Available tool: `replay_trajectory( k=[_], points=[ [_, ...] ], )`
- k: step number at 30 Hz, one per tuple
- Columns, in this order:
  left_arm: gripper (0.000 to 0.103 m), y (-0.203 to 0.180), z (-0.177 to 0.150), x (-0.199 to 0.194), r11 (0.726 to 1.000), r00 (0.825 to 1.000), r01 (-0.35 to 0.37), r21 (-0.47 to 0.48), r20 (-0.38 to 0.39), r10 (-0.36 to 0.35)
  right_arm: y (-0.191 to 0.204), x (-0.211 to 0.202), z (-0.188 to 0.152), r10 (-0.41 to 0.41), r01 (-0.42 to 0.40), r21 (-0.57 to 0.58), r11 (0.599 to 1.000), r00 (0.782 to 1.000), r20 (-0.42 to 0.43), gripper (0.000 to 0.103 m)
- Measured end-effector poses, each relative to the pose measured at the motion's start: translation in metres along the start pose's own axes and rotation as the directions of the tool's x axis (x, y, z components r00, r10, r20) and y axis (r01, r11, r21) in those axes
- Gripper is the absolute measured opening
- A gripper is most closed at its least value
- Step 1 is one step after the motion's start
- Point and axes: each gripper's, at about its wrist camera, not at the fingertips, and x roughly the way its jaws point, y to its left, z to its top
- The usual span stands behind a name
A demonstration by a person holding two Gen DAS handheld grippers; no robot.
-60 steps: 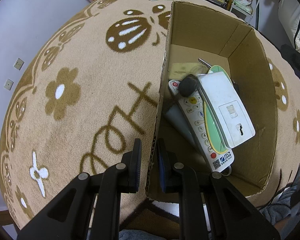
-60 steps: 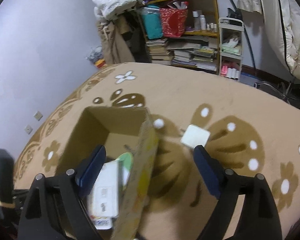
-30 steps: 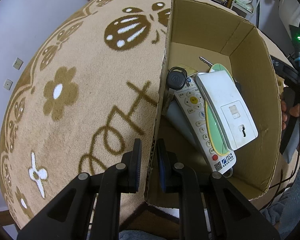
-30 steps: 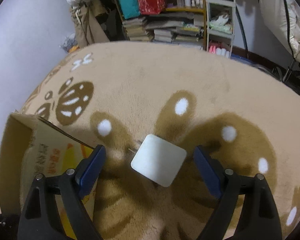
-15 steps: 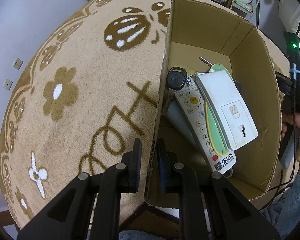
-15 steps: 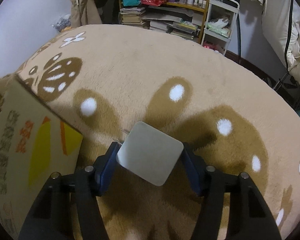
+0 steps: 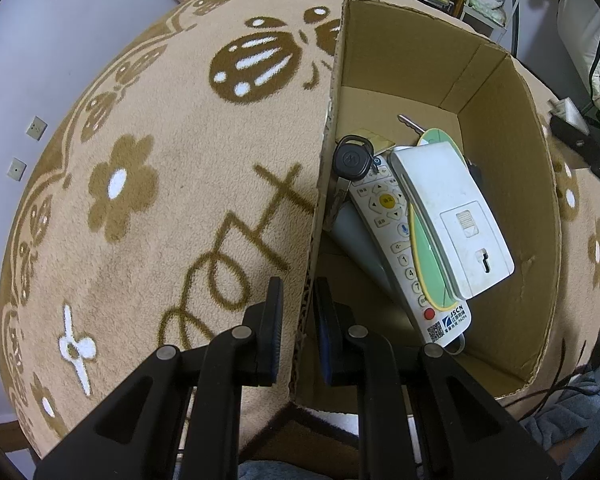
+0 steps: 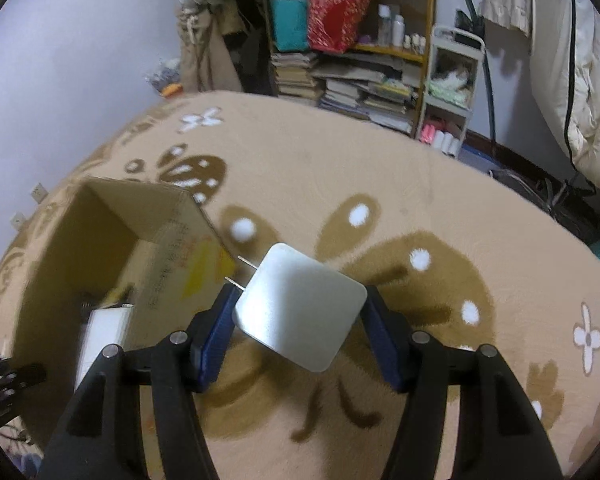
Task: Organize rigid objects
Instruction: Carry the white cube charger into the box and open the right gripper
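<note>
My right gripper point(image 8: 300, 320) is shut on a white square plug adapter point(image 8: 300, 306) with two metal prongs, lifted off the carpet just right of the cardboard box point(image 8: 112, 216). My left gripper point(image 7: 299, 332) is shut on the box's near left wall point(image 7: 320, 208), one finger outside and one inside. Inside the box lie a white remote control point(image 7: 404, 248), a white and green handset point(image 7: 456, 224), a black car key point(image 7: 353, 160) and a metal key point(image 7: 410, 123).
The box stands on a tan carpet point(image 7: 160, 184) with brown flower and ladybug shapes. A cluttered bookshelf point(image 8: 356, 52), a white trolley point(image 8: 452, 92) and hanging clothes line the far wall. A person's hand and a black device point(image 7: 584, 140) show past the box's right wall.
The right gripper closed on the white adapter and lifted it off the carpet, swinging back toward the box. The left gripper kept still on the box wall.
</note>
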Motion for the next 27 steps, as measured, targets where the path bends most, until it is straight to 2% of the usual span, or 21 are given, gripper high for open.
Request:
replay_trajectory(
  k=[10,19,27],
  points=[
    [0.015,0.003,0.000,-0.001,1.000,1.000,0.003,0.000,0.001,-0.003,0.049,-0.046,0.007,0.146,-0.139,-0.081,0.987,0.986,0.086,0.066],
    [0.015,0.001,0.000,0.000,1.000,1.000,0.001,0.000,0.002,-0.001,0.096,-0.042,-0.006,0.230,-0.219,-0.158,0.963,0.972,0.051,0.066],
    [0.015,0.000,0.000,0.000,1.000,1.000,-0.003,0.006,0.003,0.003,0.113,-0.025,-0.025,0.246,-0.245,-0.201,0.949,0.969,-0.019,0.066]
  ],
)
